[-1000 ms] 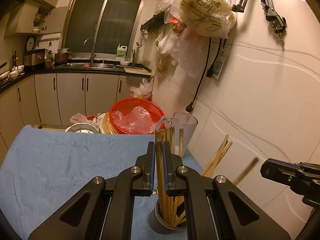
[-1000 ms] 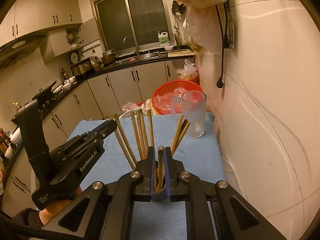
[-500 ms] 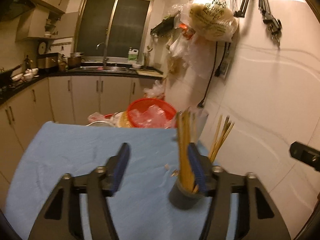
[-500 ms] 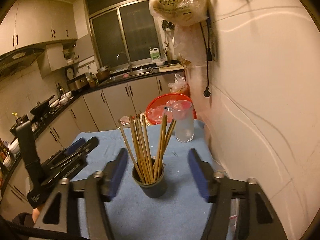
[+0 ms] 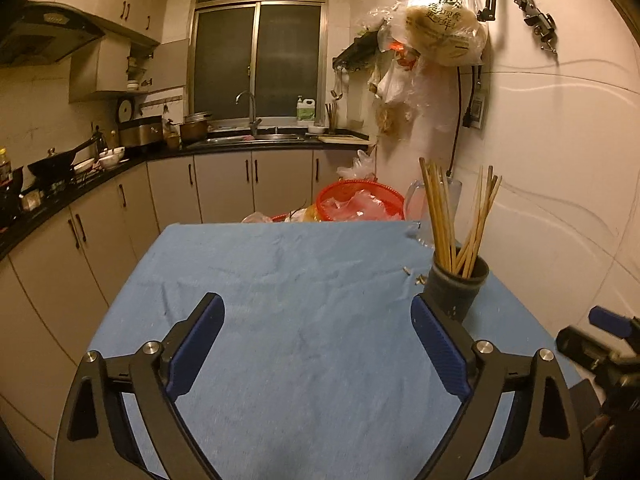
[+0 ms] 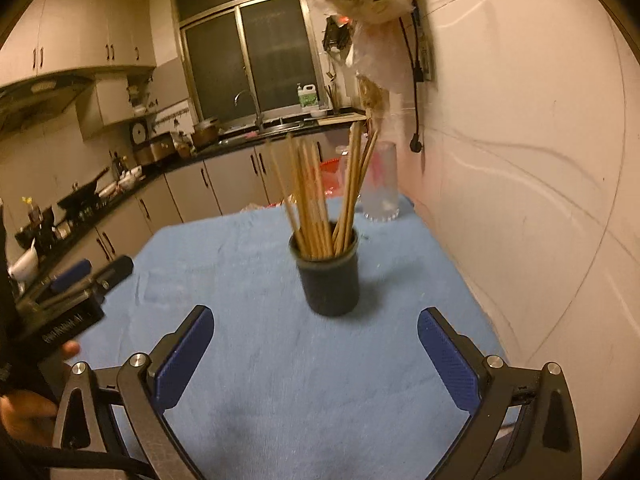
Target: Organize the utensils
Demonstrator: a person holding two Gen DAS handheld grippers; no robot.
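A dark round holder [image 5: 456, 286] stands upright on the blue cloth [image 5: 304, 320] near the right wall, with several wooden chopsticks [image 5: 440, 216] standing in it. It also shows in the right wrist view [image 6: 330, 280] with its chopsticks [image 6: 316, 196], centred ahead. My left gripper [image 5: 318, 344] is open and empty, low over the cloth, left of and nearer than the holder. My right gripper [image 6: 316, 352] is open and empty, just short of the holder. The left gripper also shows in the right wrist view [image 6: 76, 284] at far left.
A clear glass mug [image 6: 380, 184] stands behind the holder by the tiled wall [image 6: 520, 160]. A red basket [image 5: 360, 200] with plastic sits beyond the table's far edge. Small scraps [image 5: 414, 276] lie on the cloth by the holder. Cabinets and a sink counter are behind.
Both grippers were shut on chopsticks in the holder a second ago. They opened, let the chopsticks stay in the holder, and pulled back and apart from it.
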